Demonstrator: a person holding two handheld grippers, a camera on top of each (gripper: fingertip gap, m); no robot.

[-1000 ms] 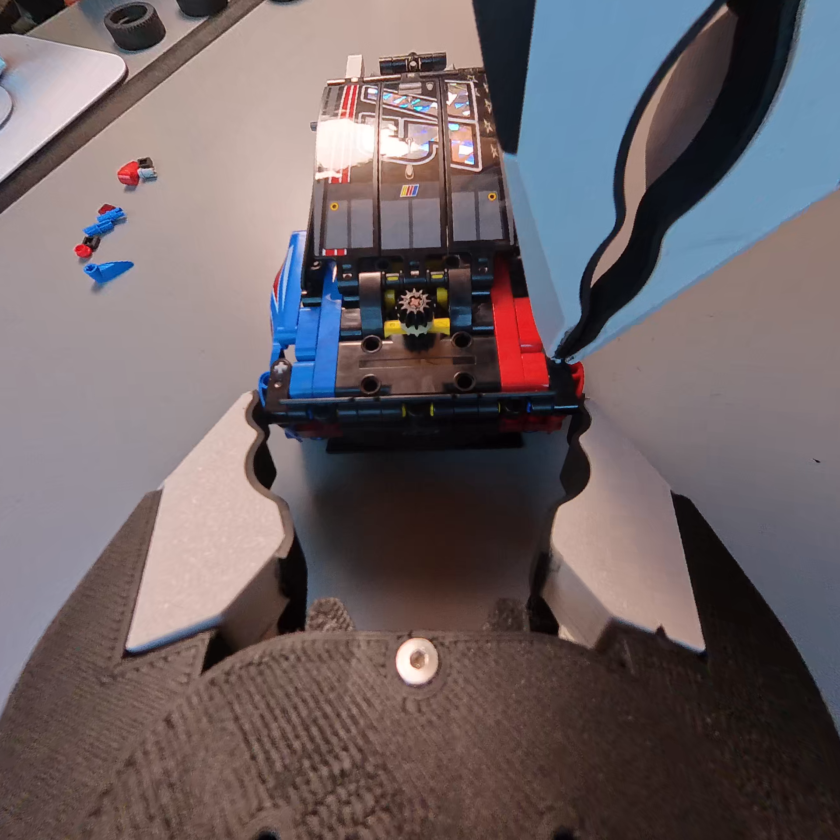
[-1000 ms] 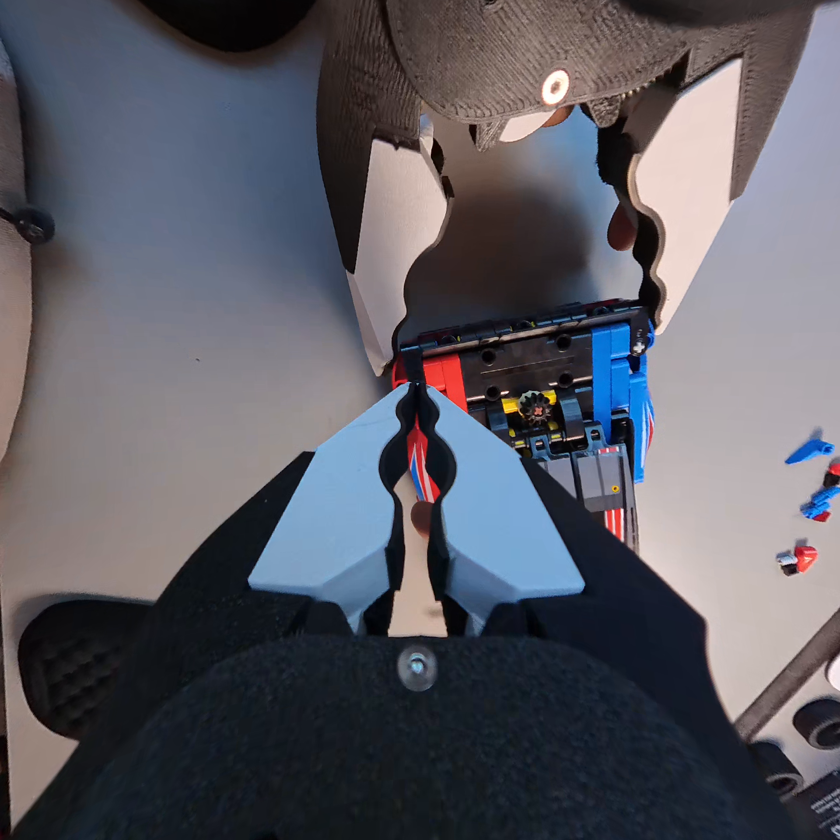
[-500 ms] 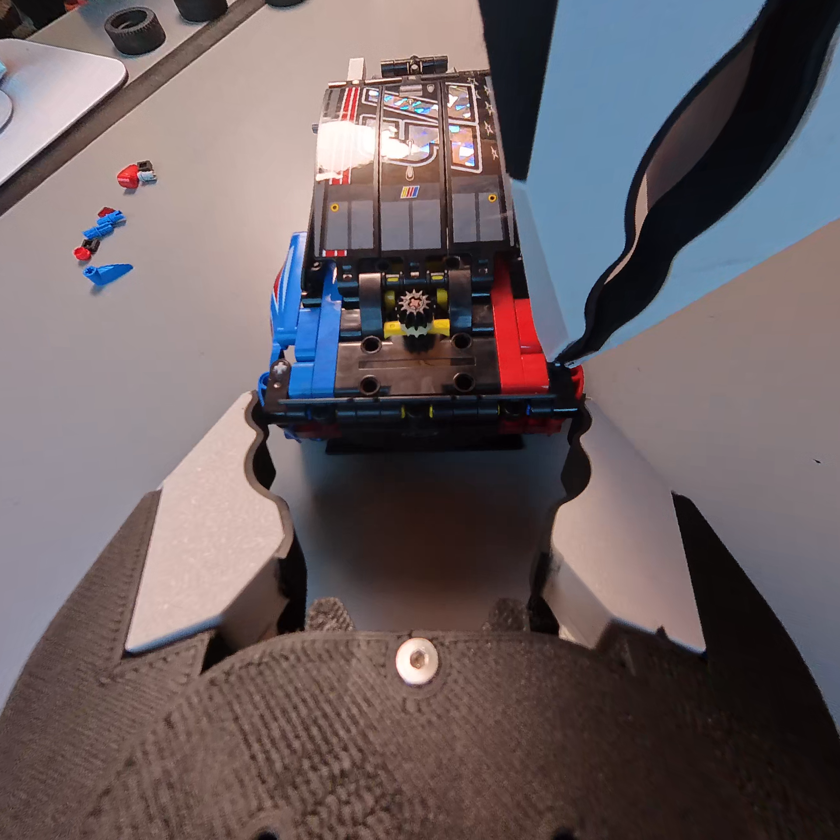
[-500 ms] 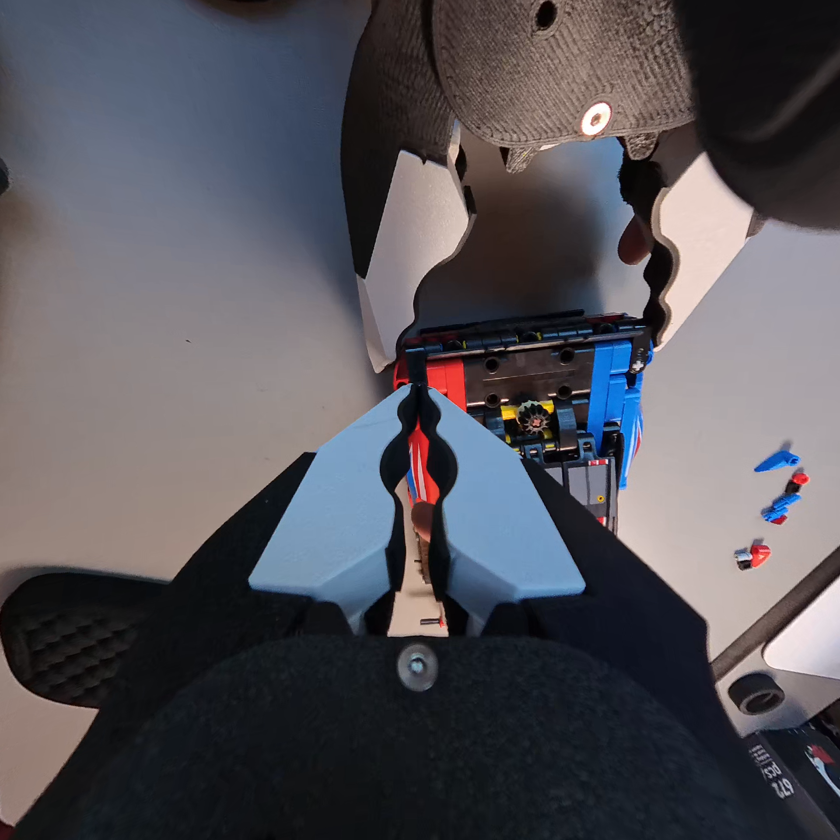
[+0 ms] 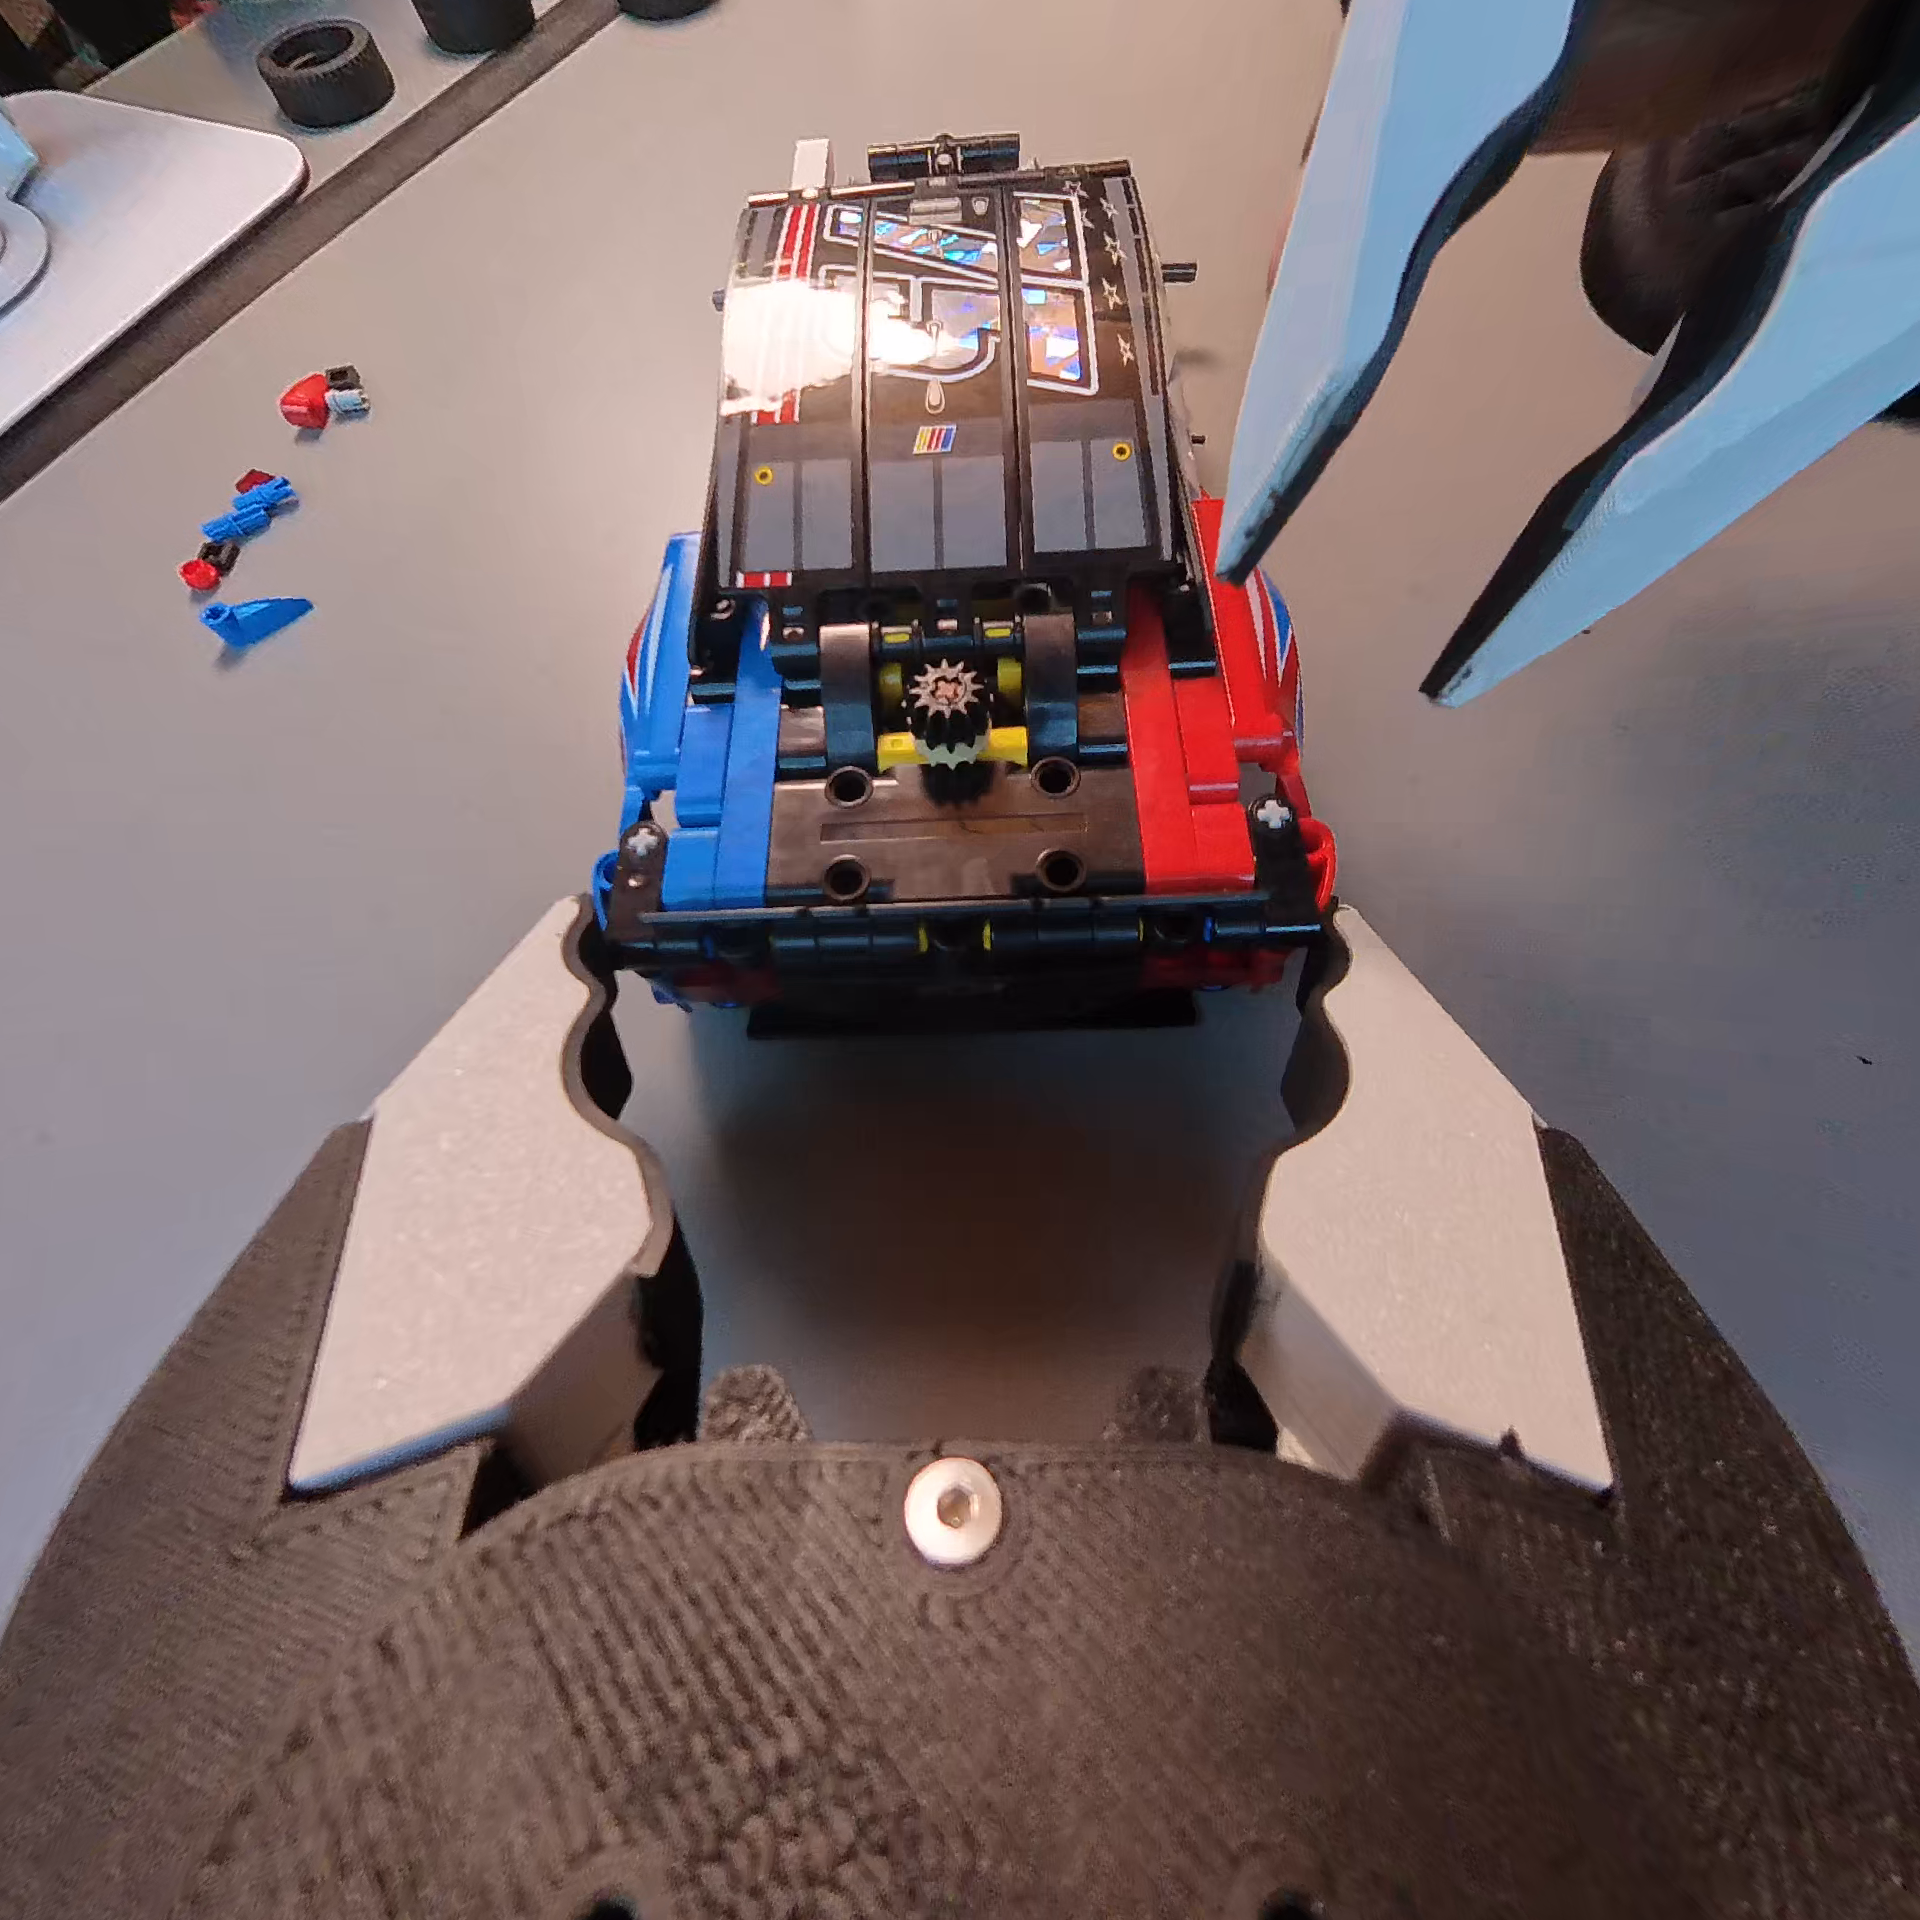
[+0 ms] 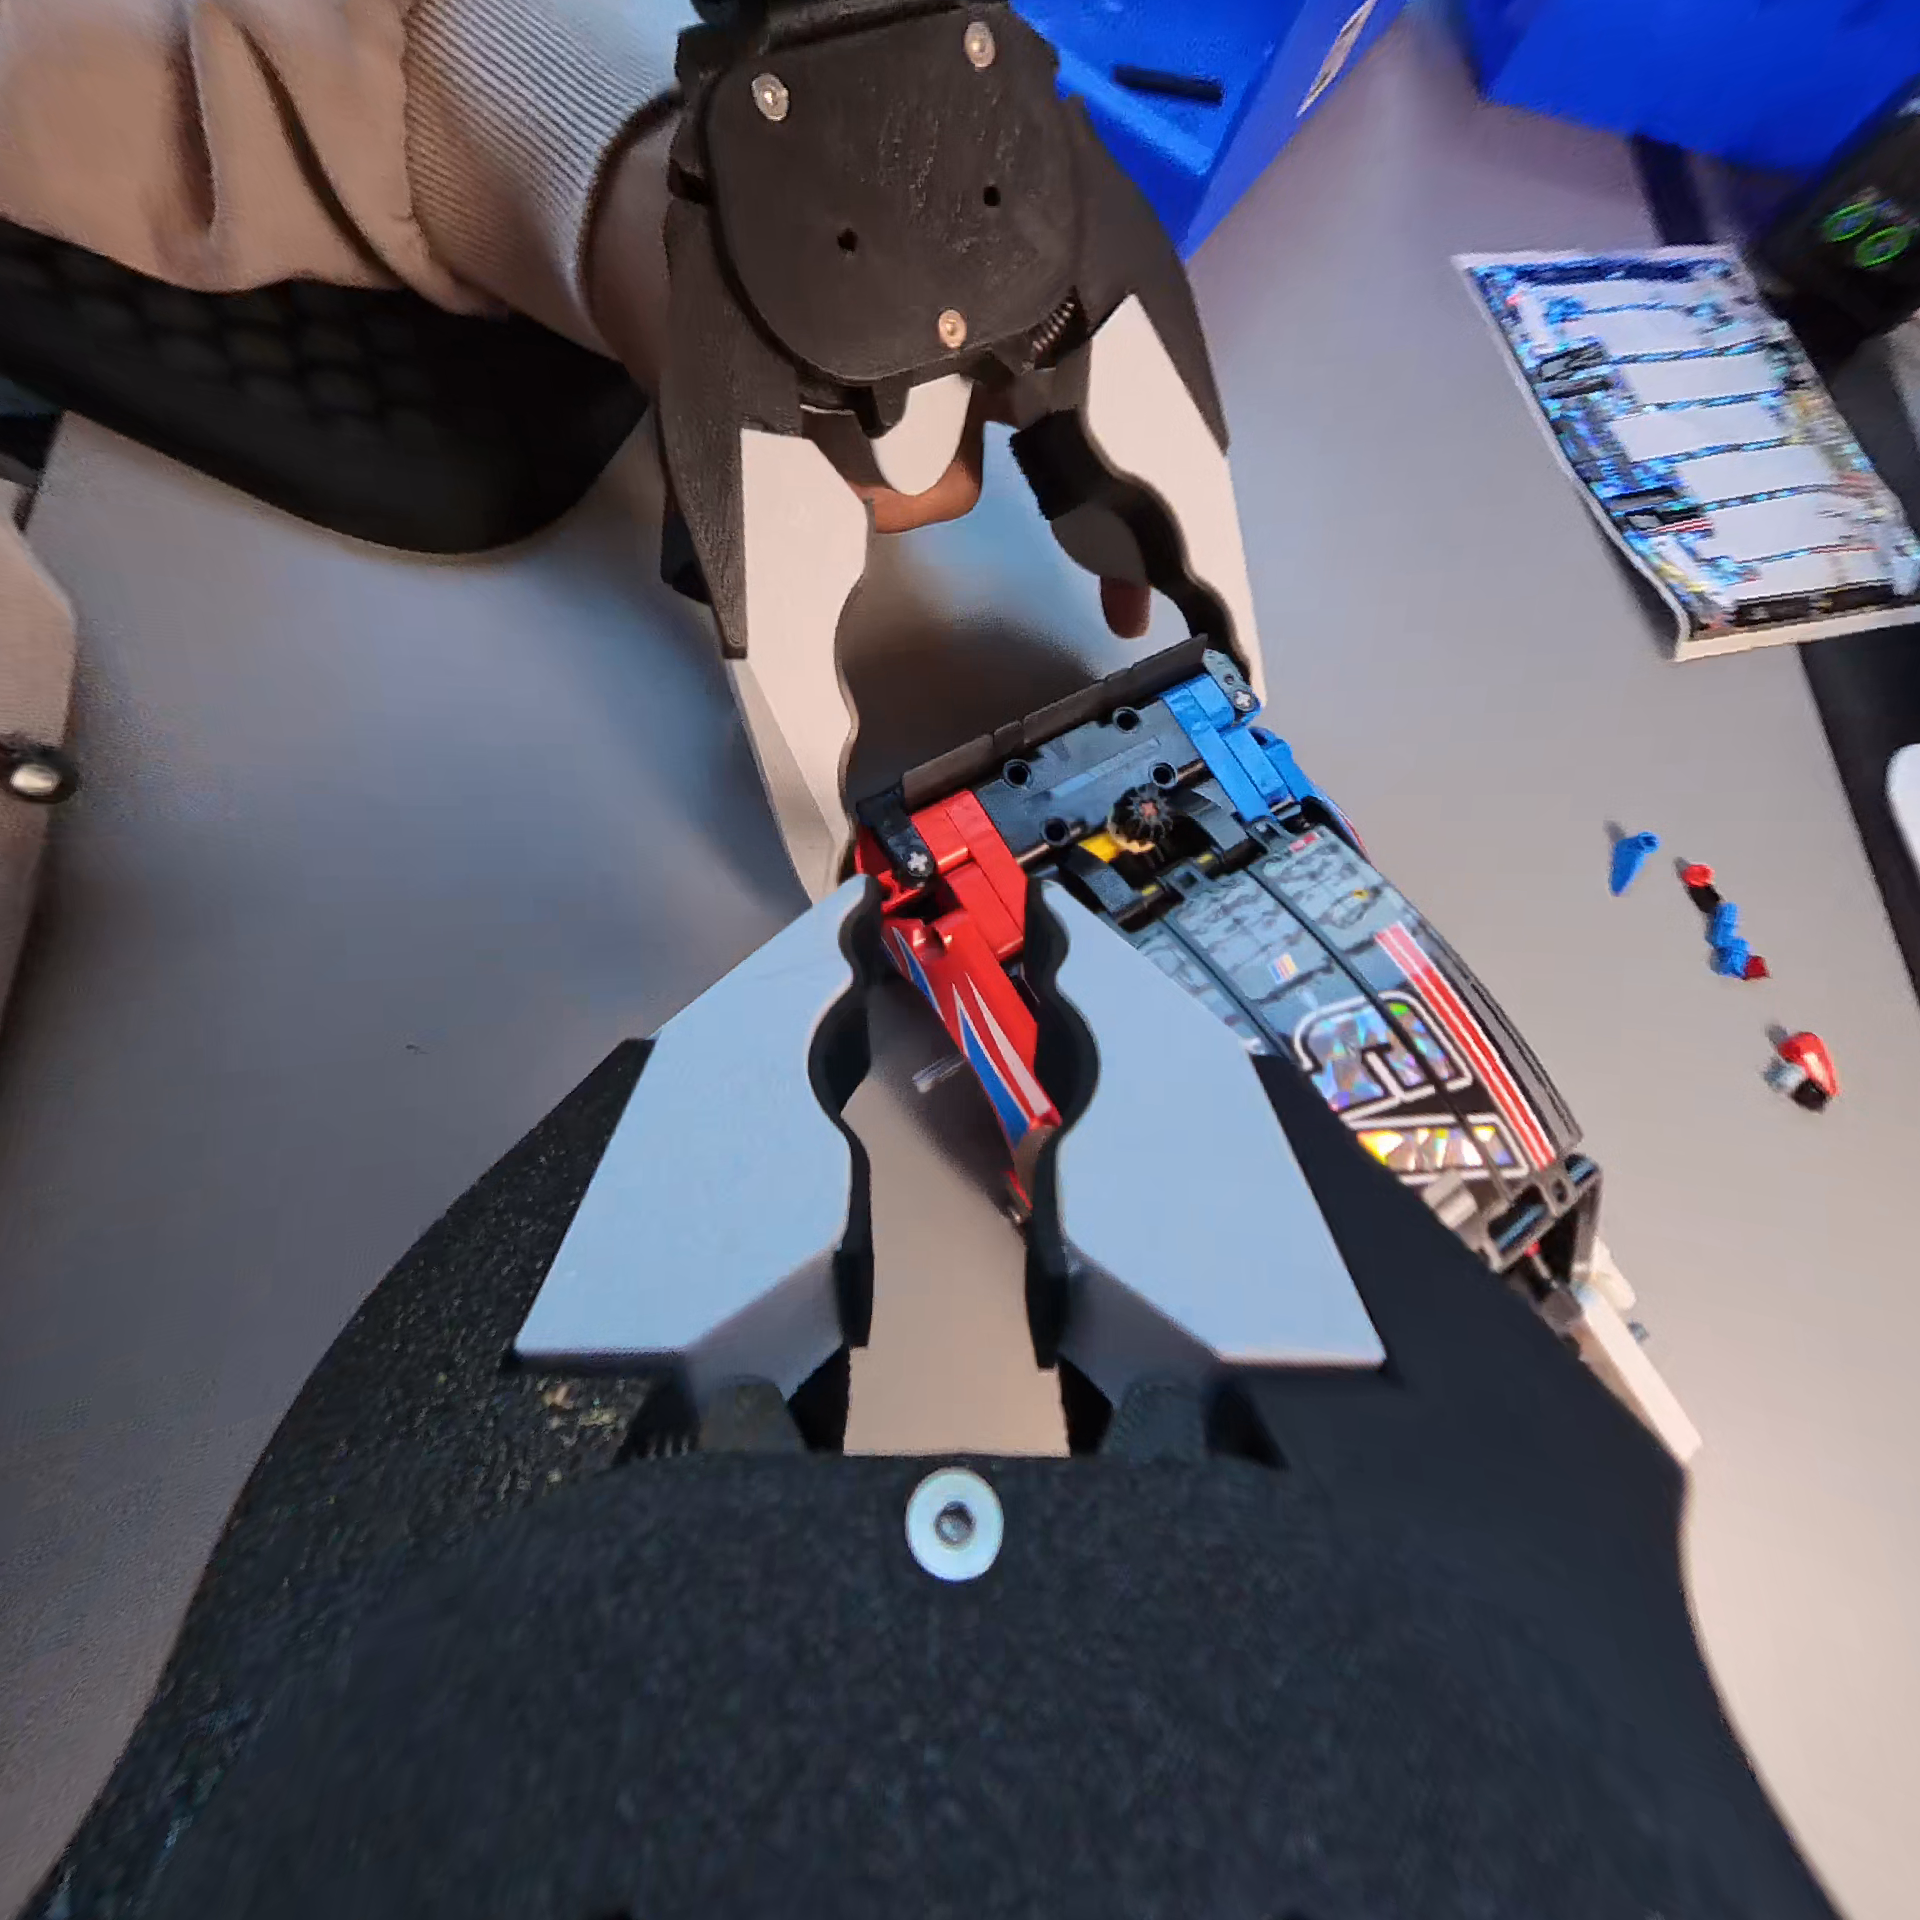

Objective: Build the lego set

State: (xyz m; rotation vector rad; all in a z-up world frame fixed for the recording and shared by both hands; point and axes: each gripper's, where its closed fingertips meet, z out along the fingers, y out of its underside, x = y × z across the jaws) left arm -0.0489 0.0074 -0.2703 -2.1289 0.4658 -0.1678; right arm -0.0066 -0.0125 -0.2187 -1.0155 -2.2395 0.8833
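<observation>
Left gripper (image 5: pixel 956 935) clamps lego car (image 5: pixel 956 582) (rear end).

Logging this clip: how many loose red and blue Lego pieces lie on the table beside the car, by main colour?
Red pieces: 3
Blue pieces: 2
Total: 5, all lying in a small scatter beside the Lego car. The tiny dark bits next to them are not counted.
</observation>
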